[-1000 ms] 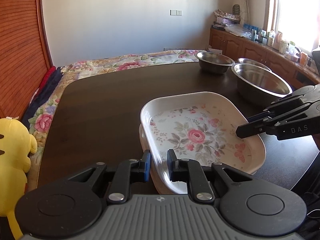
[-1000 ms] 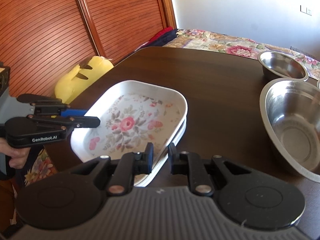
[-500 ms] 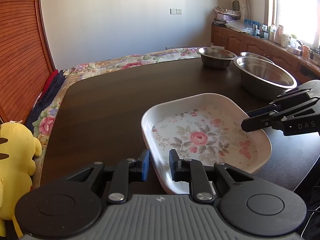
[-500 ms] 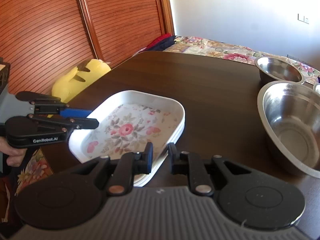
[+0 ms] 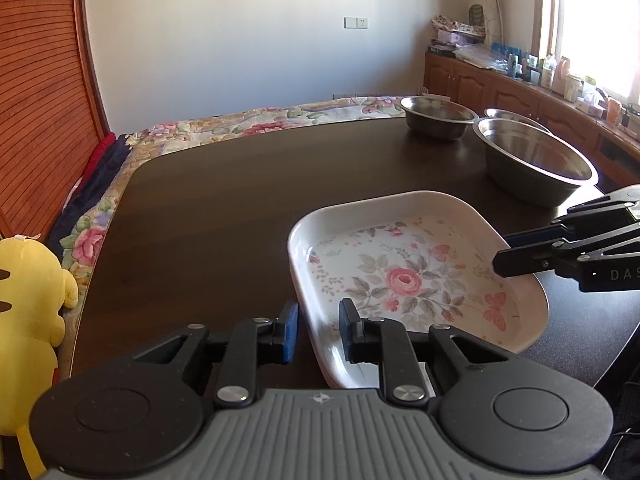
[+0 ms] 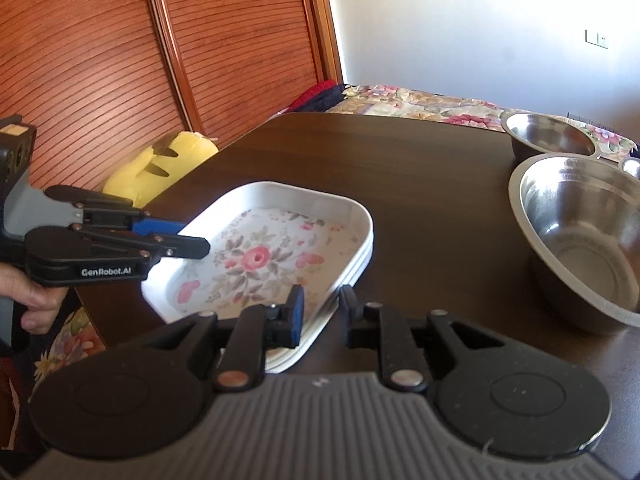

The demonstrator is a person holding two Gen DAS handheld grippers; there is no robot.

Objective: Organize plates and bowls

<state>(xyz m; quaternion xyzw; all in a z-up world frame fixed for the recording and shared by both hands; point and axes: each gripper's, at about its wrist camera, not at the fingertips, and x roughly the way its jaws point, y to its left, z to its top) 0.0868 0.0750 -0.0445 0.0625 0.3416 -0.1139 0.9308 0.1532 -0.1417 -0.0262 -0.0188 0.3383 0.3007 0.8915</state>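
On the dark table [image 5: 240,200], the flowered plate [image 5: 408,276] tops a stack of like plates, my left gripper [image 5: 318,330] and right gripper [image 6: 320,314] each straddling its rim, jaws apart. Beyond the plate stand a large steel bowl [image 5: 536,160] and a smaller bowl [image 5: 438,116], un-nested; I judge plates gathered, bowls left. A third bowl's rim [image 5: 516,114] is mostly hidden, and I cannot count the stack.

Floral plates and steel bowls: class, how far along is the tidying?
Done: the floral plates sit stacked. In hand: the left gripper and right gripper each straddle the stack's top rim, grip unclear. Left: the large bowl, small bowl and third bowl stand separately, not nested.
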